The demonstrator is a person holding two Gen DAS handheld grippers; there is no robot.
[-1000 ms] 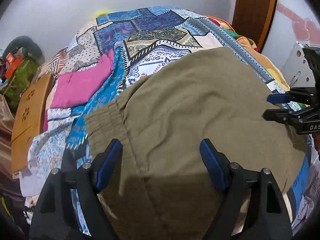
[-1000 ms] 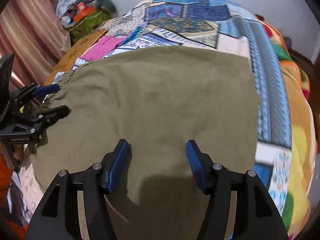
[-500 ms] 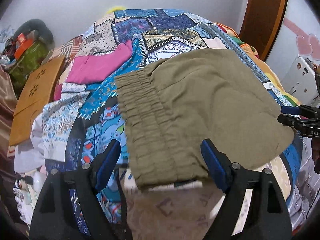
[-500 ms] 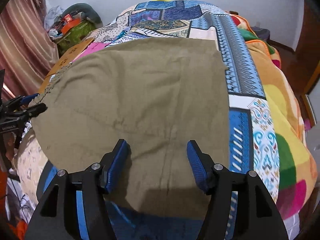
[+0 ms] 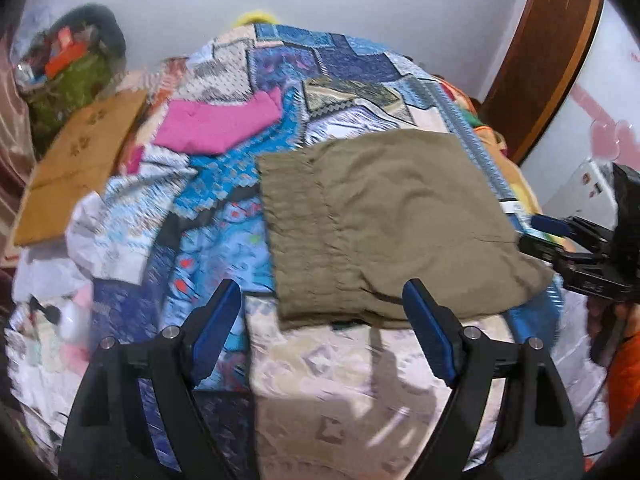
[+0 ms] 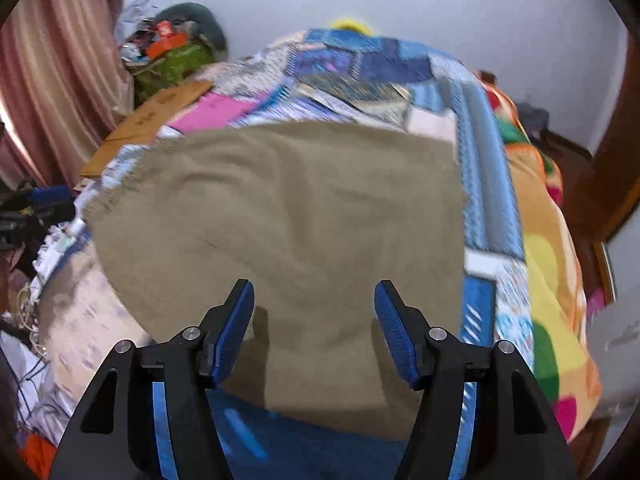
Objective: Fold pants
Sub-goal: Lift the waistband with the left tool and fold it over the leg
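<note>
The olive pants (image 5: 392, 224) lie folded flat on the patchwork bedspread (image 5: 344, 60), with the gathered waistband toward the pink cloth (image 5: 220, 126). The left gripper (image 5: 322, 328) hangs above the near edge of the bed – its jaws are wide apart and hold nothing. The right gripper (image 6: 314, 328) is over the pants, jaws also apart – nothing between them.

Olive-green pants (image 5: 384, 216) lie folded flat on the patchwork bedspread (image 5: 224, 240), elastic waistband leftward.
</note>
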